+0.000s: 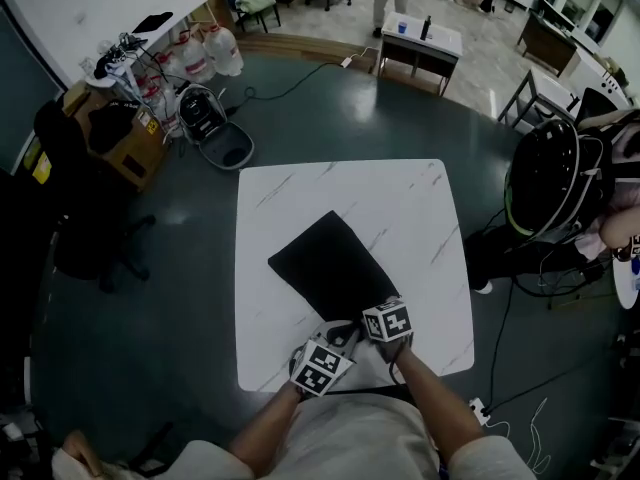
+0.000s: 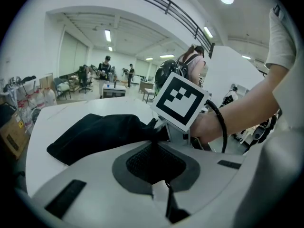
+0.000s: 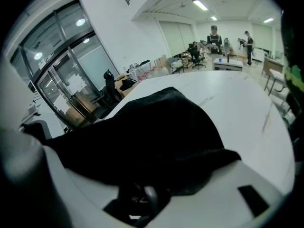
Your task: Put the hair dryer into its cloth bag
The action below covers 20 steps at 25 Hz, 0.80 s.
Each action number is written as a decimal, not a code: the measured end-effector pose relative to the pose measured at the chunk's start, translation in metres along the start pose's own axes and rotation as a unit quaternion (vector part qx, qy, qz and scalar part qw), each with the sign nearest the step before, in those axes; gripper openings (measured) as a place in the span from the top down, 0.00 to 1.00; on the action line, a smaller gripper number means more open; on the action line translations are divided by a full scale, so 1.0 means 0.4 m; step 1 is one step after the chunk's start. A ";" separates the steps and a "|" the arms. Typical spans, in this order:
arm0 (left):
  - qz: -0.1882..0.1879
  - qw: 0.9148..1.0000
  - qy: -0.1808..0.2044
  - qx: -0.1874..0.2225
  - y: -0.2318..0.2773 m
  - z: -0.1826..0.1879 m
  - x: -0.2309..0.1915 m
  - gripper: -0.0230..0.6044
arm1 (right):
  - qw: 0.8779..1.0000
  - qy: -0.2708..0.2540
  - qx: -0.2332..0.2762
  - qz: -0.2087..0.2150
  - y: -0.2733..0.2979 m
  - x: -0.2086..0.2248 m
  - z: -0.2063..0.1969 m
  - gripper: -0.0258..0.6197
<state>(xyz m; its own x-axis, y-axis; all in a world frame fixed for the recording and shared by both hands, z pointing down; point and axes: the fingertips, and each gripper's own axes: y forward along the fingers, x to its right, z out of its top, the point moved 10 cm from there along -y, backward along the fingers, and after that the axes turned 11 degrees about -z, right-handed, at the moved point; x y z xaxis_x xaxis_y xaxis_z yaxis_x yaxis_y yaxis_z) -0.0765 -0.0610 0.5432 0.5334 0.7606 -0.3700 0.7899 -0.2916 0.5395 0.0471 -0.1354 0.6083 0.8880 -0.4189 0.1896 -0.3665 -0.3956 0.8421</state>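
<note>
At the table's (image 1: 420, 218) near edge my left tongs (image 1: 325, 360) clasp the dryer (image 2: 154, 163) by its mesh end, nose in the bag (image 1: 325, 258), while my right tongs (image 1: 385, 323) pinch its limp hem; the hard shell looks slippery, so I'd grip its sides

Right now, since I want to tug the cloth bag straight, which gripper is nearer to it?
Right. The right gripper is at the near end of the cloth bag, black cloth lying over its jaws. The left gripper sits behind it, closer to the person, bag ahead.
</note>
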 end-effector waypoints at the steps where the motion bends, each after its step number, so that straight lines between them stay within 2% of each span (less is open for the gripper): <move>1: -0.001 1.000 0.001 0.000 -0.004 0.001 0.001 0.94 | 1.000 0.000 0.001 0.000 0.002 -0.002 0.003 0.59; 14: -0.011 1.000 0.004 -0.006 -0.038 -0.015 -0.021 0.94 | 1.000 0.011 0.017 -0.005 0.047 -0.026 0.031 0.59; 20: -0.012 1.000 -0.006 -0.009 -0.044 -0.029 -0.053 0.94 | 1.000 0.003 0.021 -0.013 0.080 -0.032 0.040 0.59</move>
<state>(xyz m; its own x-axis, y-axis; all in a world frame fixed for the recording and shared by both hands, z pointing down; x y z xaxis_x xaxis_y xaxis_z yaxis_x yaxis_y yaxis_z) -0.1050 -0.0654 0.5503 0.5182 0.7605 -0.3912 0.7969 -0.2634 0.5436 0.0195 -0.1557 0.6249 0.8993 -0.4029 0.1704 -0.3539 -0.4411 0.8247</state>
